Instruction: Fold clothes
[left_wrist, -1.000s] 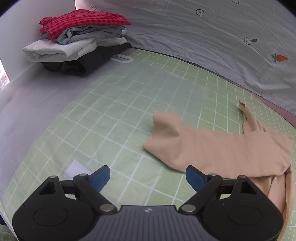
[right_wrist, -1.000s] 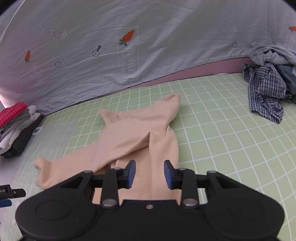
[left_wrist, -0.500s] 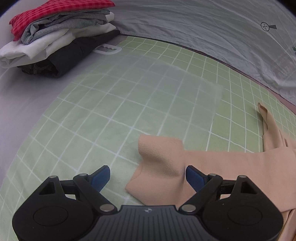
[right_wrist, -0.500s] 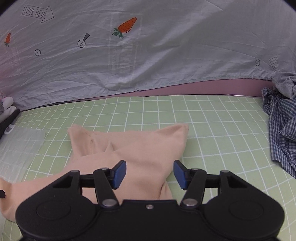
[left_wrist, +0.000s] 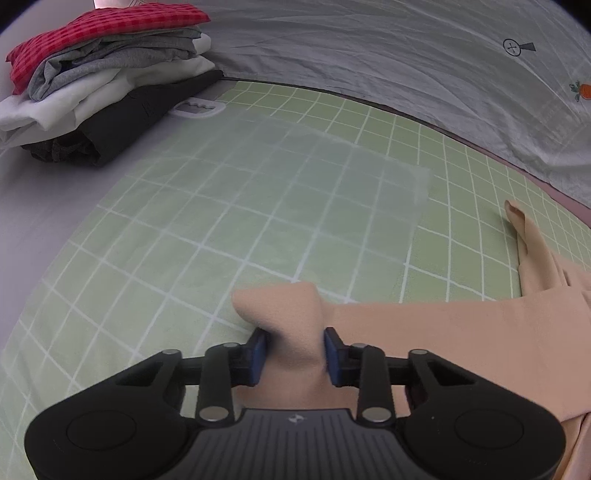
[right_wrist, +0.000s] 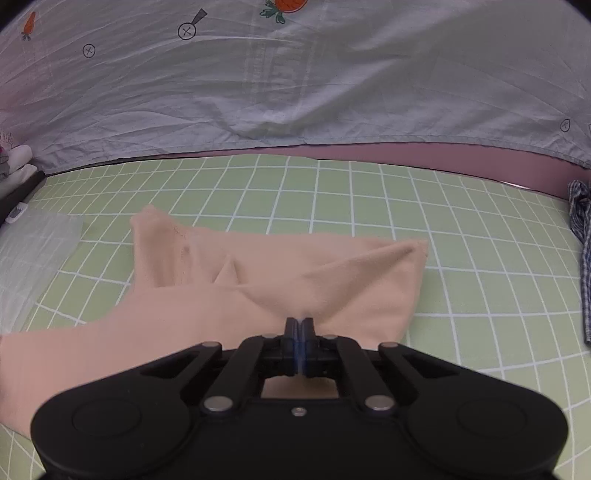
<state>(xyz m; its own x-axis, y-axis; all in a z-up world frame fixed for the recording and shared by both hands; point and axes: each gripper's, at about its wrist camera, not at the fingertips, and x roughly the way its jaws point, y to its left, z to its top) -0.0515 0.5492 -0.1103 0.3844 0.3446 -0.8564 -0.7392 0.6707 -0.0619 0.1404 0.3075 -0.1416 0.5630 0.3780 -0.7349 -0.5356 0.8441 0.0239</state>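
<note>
A beige garment (left_wrist: 461, 332) lies spread on the green grid mat (left_wrist: 258, 206). My left gripper (left_wrist: 294, 354) has its jaws partly closed around the bunched end of one beige leg, which fills the gap between the blue pads. In the right wrist view the same garment (right_wrist: 295, 273) lies flat ahead. My right gripper (right_wrist: 299, 347) is fully shut, pinching a fold of the beige fabric at its near edge.
A stack of folded clothes (left_wrist: 99, 74), red on top, sits at the far left. A translucent sheet (left_wrist: 288, 177) lies on the mat. A grey printed sheet (right_wrist: 295, 81) hangs behind. A blue checked shirt (right_wrist: 581, 236) lies at the right.
Both grippers moved forward onto the beige garment. The left jaws closed in from wide open around the leg end. The right jaws closed fully on the fabric.
</note>
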